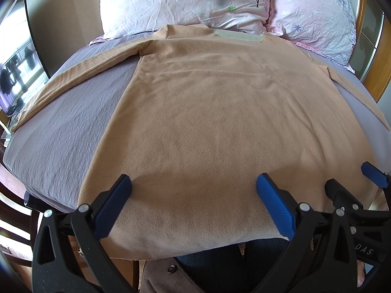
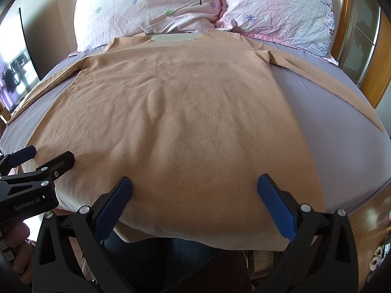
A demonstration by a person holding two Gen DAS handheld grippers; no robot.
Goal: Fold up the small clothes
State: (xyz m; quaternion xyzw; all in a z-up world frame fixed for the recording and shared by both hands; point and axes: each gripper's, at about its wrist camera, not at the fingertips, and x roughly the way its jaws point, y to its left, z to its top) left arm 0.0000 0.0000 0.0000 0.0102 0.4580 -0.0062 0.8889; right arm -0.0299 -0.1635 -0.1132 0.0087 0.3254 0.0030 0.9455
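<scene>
Fleece shirt (image 1: 207, 112) fills mid-frame; left gripper (image 1: 193, 195) and right gripper (image 2: 194, 195) gape wide, empty; pinching one layer would skew the fold.

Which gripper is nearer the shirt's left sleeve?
Left. The left gripper hovers over the hem nearer the left sleeve; the right gripper sits further right along the hem.

Tan shirt (image 1: 220, 122): showing matt, fuzzy fleece cloth. Grey bedsheet (image 1: 61, 146): showing ribbed woven cloth. Pillows (image 2: 151, 5): showing crinkled printed cotton. Headboard (image 2: 342, 24): showing glossy wood.
</scene>
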